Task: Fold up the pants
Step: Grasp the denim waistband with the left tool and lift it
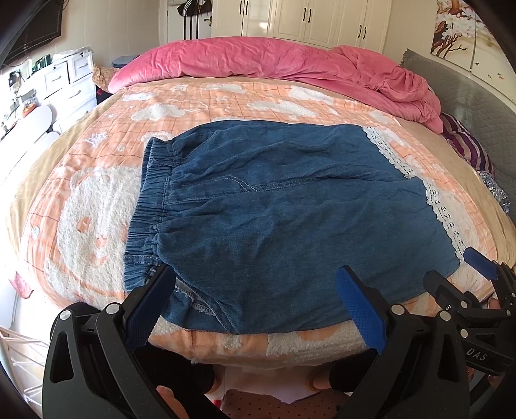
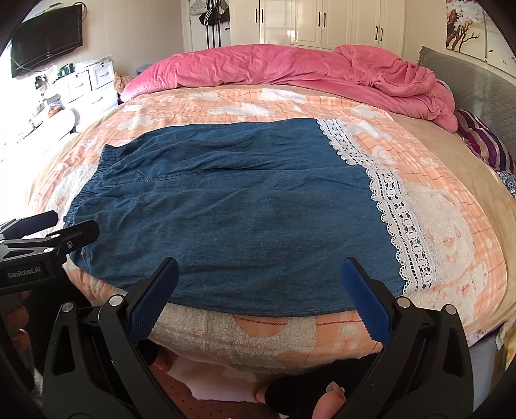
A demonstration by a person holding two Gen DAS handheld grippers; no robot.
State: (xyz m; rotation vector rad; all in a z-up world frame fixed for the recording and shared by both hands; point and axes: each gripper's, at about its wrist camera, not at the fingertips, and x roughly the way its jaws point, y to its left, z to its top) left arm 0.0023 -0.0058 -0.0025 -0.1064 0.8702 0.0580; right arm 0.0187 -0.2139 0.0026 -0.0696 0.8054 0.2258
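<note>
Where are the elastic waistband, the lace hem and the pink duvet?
elastic waistband [image 1: 151, 193], left wrist view, on the gathered band.
lace hem [image 2: 400, 219], right wrist view, mid-strip of the white trim.
pink duvet [image 2: 258, 64], right wrist view, its middle.

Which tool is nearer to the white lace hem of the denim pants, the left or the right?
Right. The right tool is open at the near pants edge, close beside the lace hem. The left tool is open near the elastic waistband, the opposite end.

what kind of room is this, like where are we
Most likely a home bedroom. The denim pants lie on a bed with an orange patterned blanket and a rumpled pink duvet at the far side, white wardrobe doors stand behind, and a dresser is to the left.
</note>
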